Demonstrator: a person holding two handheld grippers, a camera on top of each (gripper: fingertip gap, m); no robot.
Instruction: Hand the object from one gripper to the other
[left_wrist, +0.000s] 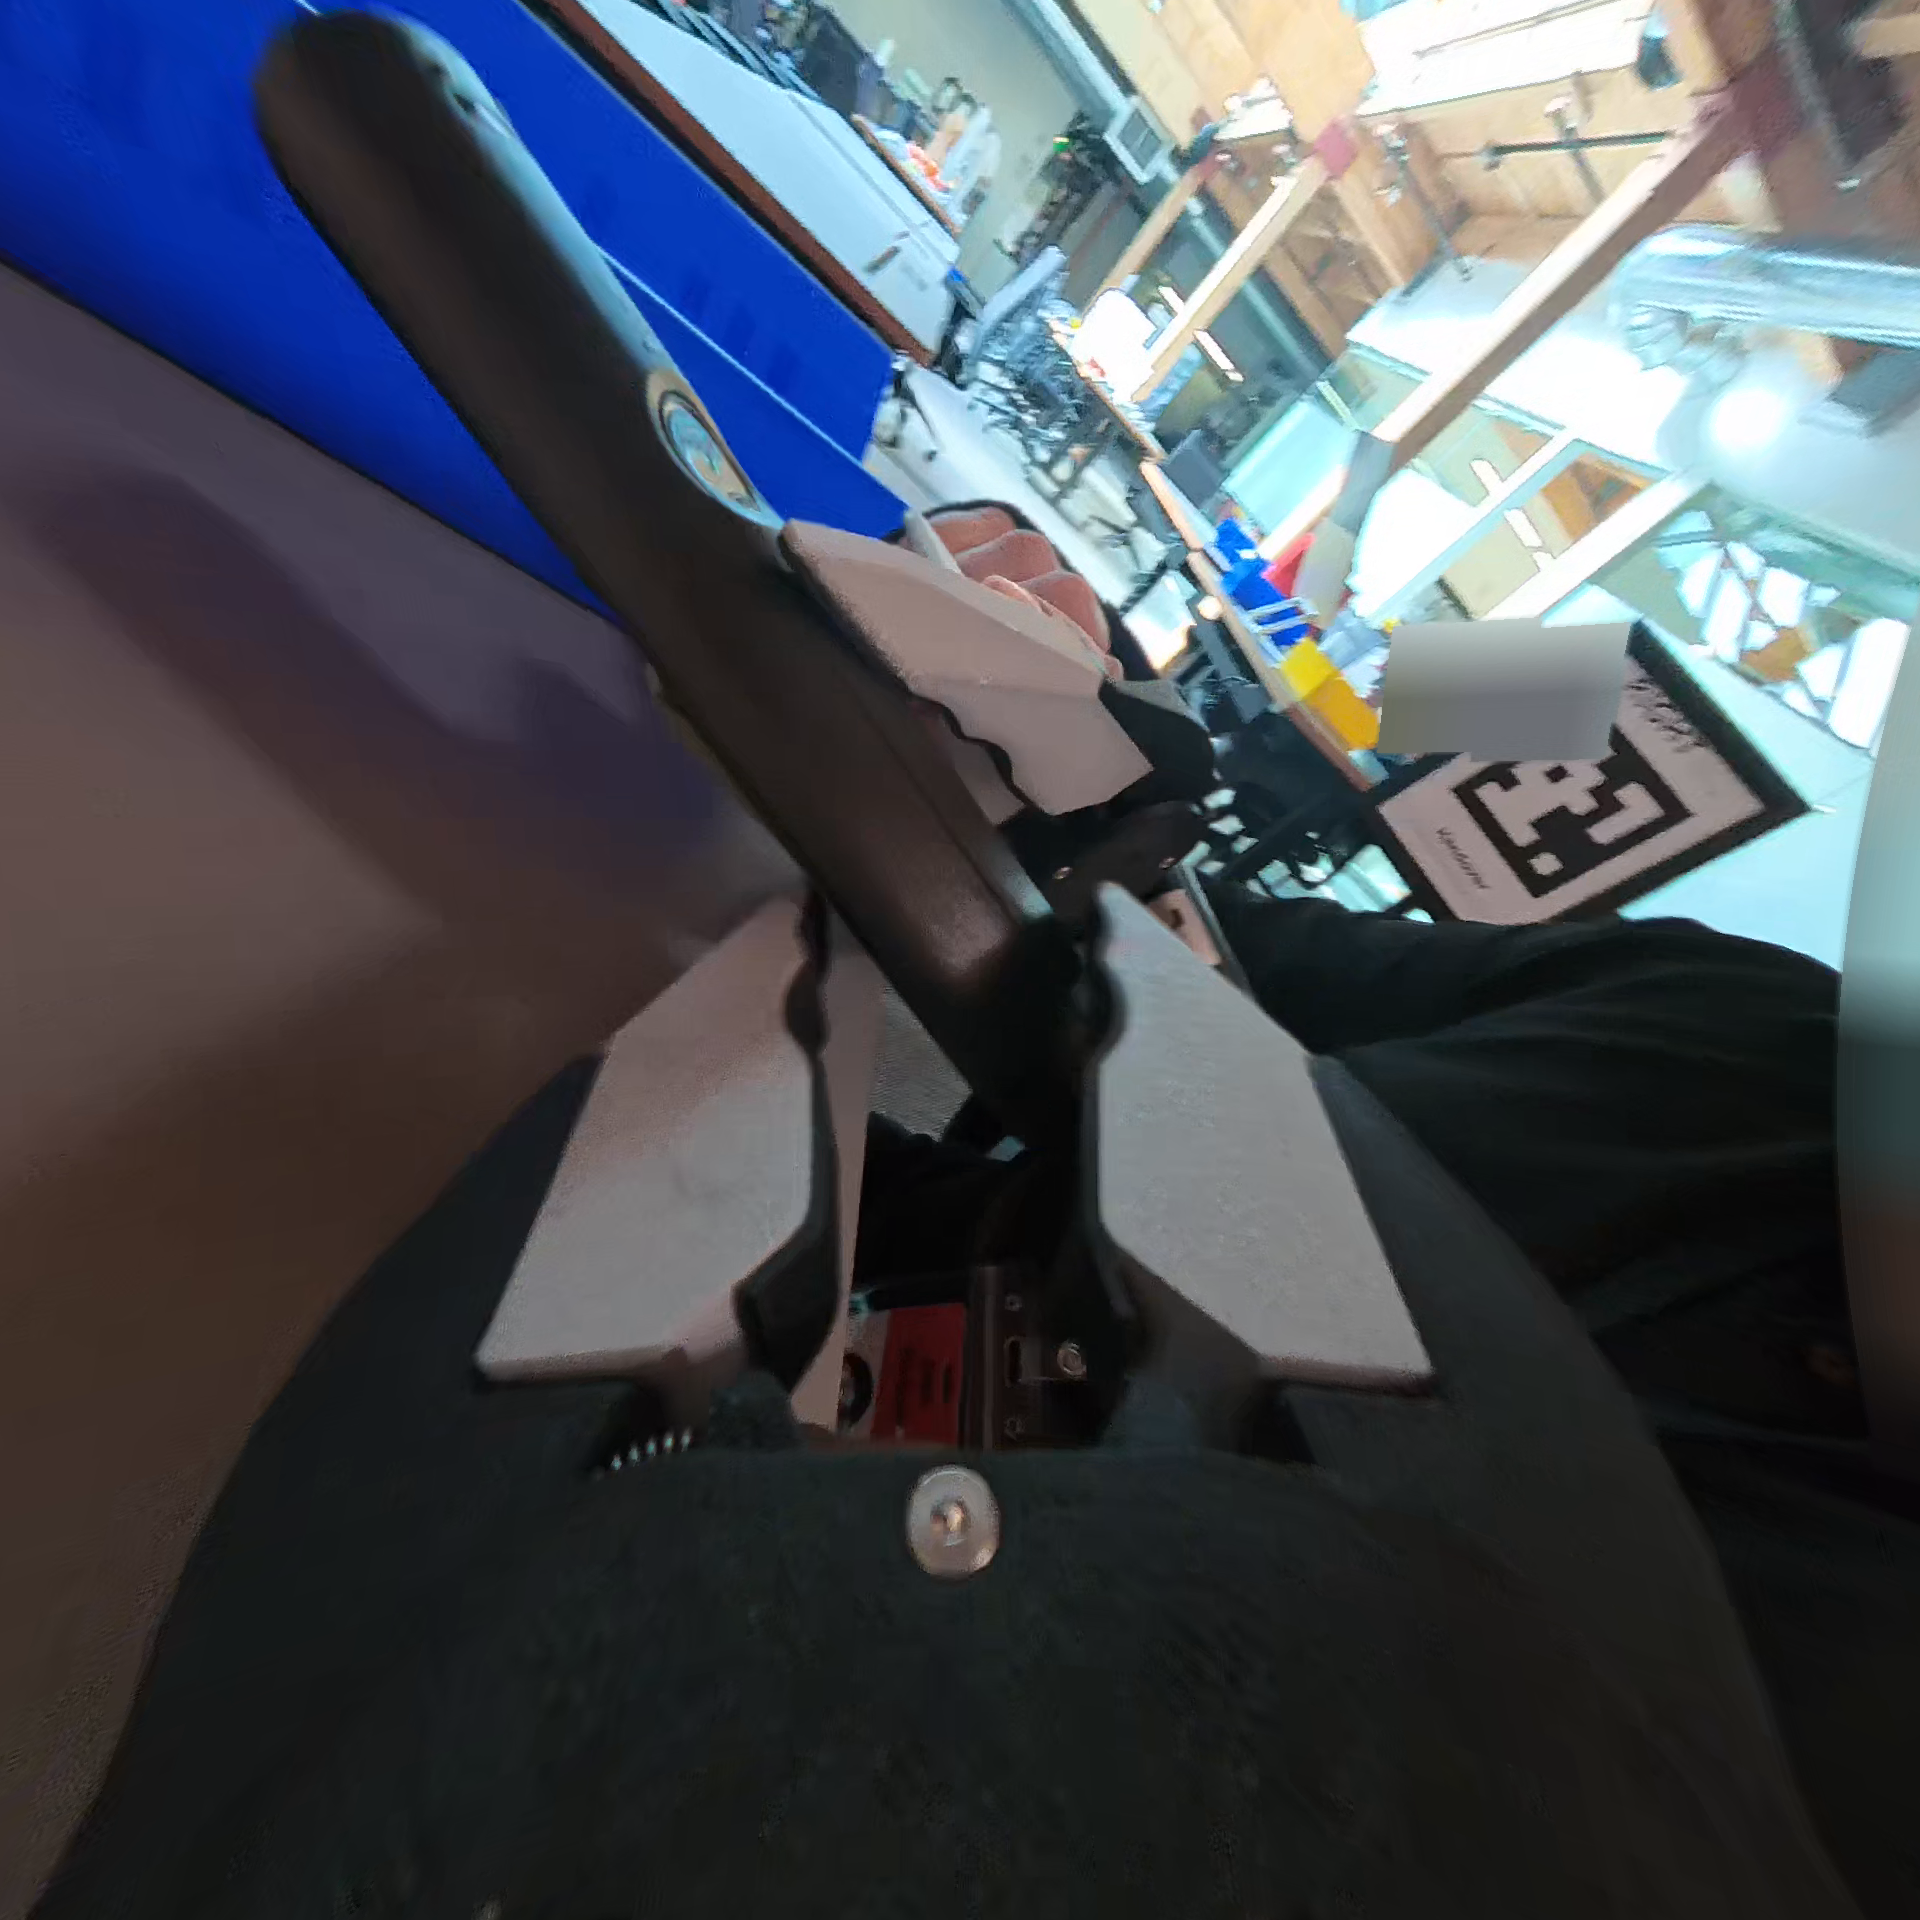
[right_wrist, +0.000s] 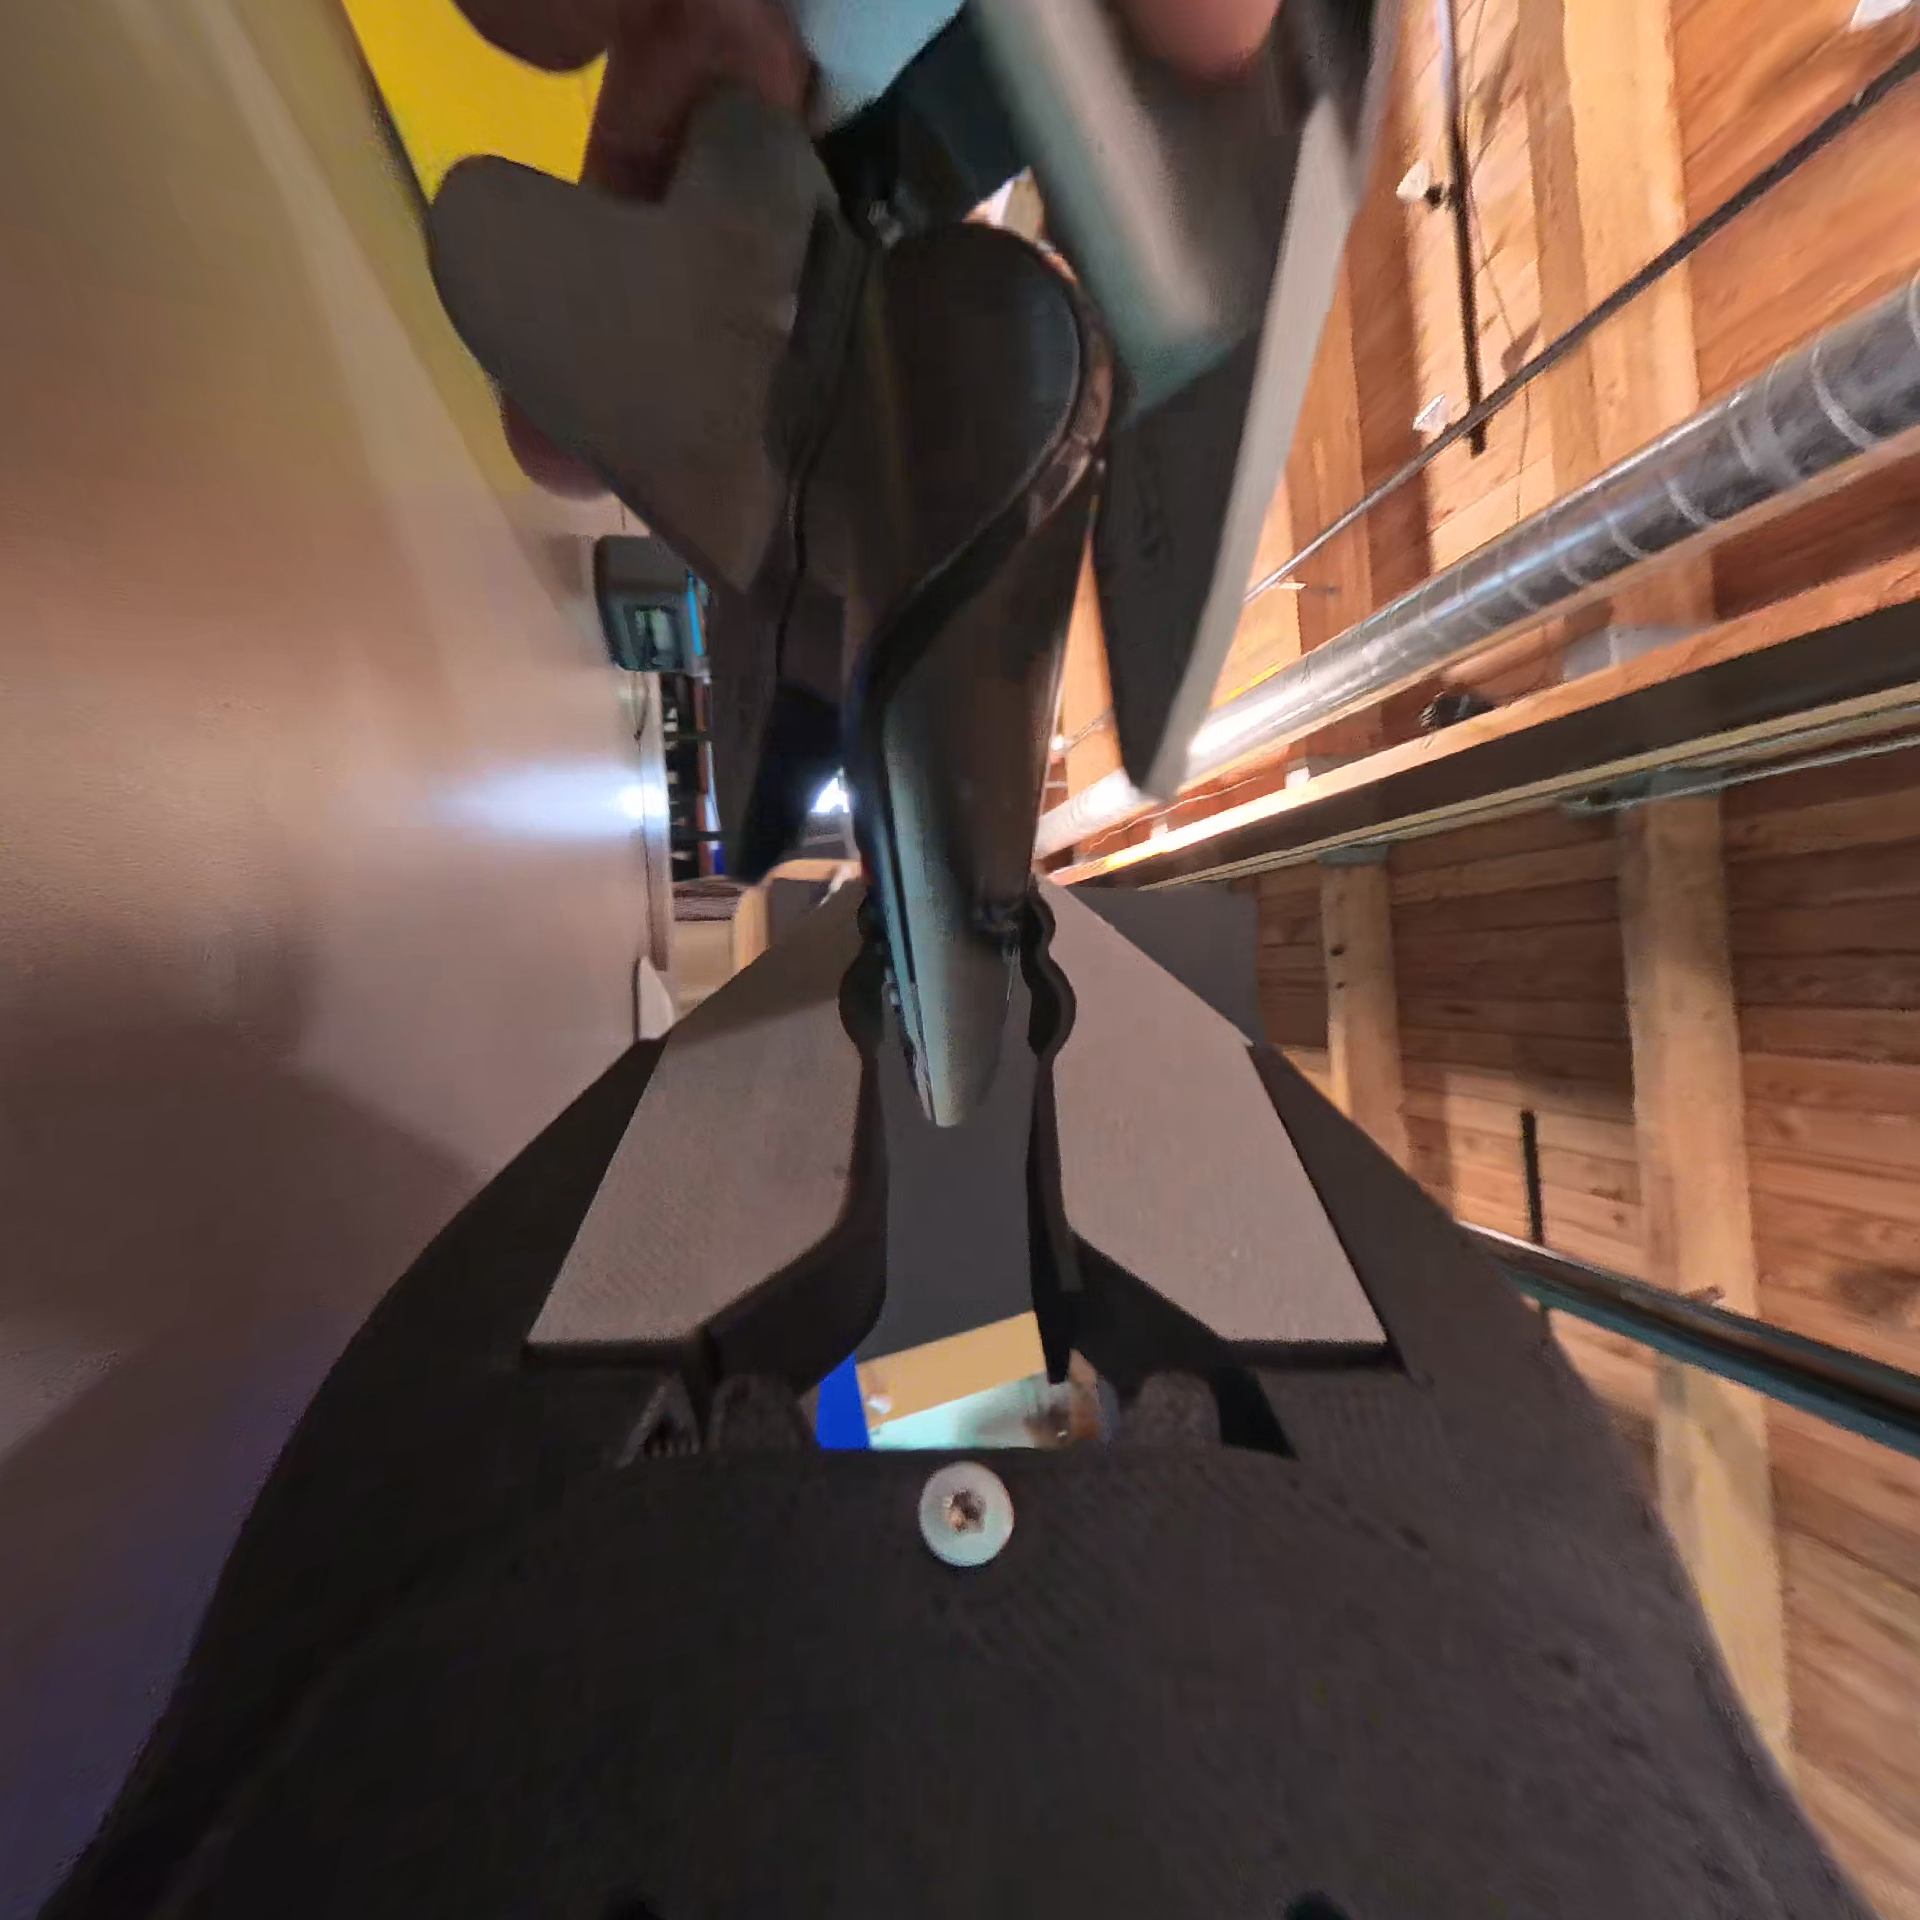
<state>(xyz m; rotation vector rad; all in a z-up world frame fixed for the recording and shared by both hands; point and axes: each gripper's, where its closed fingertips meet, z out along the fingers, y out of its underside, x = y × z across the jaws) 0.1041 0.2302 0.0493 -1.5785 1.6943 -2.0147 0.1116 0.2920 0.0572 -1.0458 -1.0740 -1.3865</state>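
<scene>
— What are the left tongs (left_wrist: 951, 997) doing?
— Pinching the near end of a long, dark, flat object (left_wrist: 623, 540) that slants up to the left.
— And the right tongs (right_wrist: 951, 977)?
— Pressed onto its pale tapered end.
— So both have it?
— Yes, it hangs between them, above a grey bench (left_wrist: 208, 831). Farther off, a hand (left_wrist: 1023, 582) grips the other tool.

Long dark brown-black flat object (left_wrist: 644, 540) with pale silver edge; black tongs (left_wrist: 951, 997), light grey finger plates (left_wrist: 1226, 1143); blue panel (left_wrist: 156, 187).
</scene>
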